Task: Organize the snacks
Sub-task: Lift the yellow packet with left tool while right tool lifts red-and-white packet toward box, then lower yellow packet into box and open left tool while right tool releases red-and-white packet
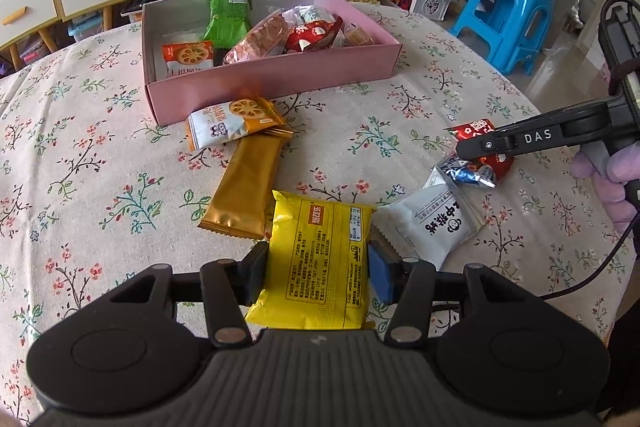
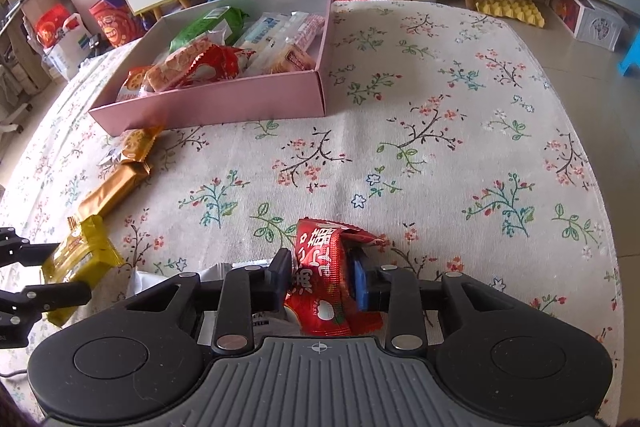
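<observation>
In the left wrist view, our left gripper (image 1: 318,267) has its fingers clenched on the yellow packet (image 1: 318,259) at lower centre, ready, we judge, for the pink box (image 1: 272,95) at upper centre, where sorted snacks lie. In the right wrist view, our right gripper (image 2: 320,279) grasps the red packet (image 2: 328,279) just above the bench (image 2: 440,147); only the left view shows the white packet (image 1: 436,227) beside it.

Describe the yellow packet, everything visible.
The yellow packet is a flat, glossy plastic pillow pack with crimped ends. Its printed back faces up: an orange label, small black text and a barcode panel. It lies lengthwise along the left gripper, whose fingers press its two long edges. Its far end overlaps the gold bar; a white packet sits beside it on the tablecloth.
</observation>
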Demonstrator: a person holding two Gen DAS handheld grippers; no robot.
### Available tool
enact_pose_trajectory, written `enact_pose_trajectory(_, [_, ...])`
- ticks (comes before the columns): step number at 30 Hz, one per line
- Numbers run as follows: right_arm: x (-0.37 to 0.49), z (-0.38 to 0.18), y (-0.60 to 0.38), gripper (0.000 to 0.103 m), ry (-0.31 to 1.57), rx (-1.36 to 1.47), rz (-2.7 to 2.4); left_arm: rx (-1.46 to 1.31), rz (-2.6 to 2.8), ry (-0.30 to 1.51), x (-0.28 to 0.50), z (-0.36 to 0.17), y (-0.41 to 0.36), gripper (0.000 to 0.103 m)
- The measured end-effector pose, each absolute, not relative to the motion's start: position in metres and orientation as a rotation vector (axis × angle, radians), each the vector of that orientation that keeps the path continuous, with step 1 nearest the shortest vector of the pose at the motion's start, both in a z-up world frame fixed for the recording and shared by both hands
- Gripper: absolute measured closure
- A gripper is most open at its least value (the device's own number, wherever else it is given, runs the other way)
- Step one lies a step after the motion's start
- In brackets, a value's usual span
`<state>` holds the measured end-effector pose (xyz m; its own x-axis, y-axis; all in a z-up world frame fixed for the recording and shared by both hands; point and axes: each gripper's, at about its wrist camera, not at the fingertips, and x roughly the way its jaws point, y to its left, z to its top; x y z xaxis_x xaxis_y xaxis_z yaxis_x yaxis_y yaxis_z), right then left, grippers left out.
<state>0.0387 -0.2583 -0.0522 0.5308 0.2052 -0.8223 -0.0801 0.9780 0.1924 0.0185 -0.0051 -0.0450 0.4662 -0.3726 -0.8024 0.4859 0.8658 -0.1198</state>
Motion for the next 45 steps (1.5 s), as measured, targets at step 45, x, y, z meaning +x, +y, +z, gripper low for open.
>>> enact_pose_trajectory(45, [0.156, 0.003, -0.24, 0.076, 0.824, 0.476, 0.153, -0.111, -0.269, 0.76, 0.165, -0.006, 0.01, 0.055])
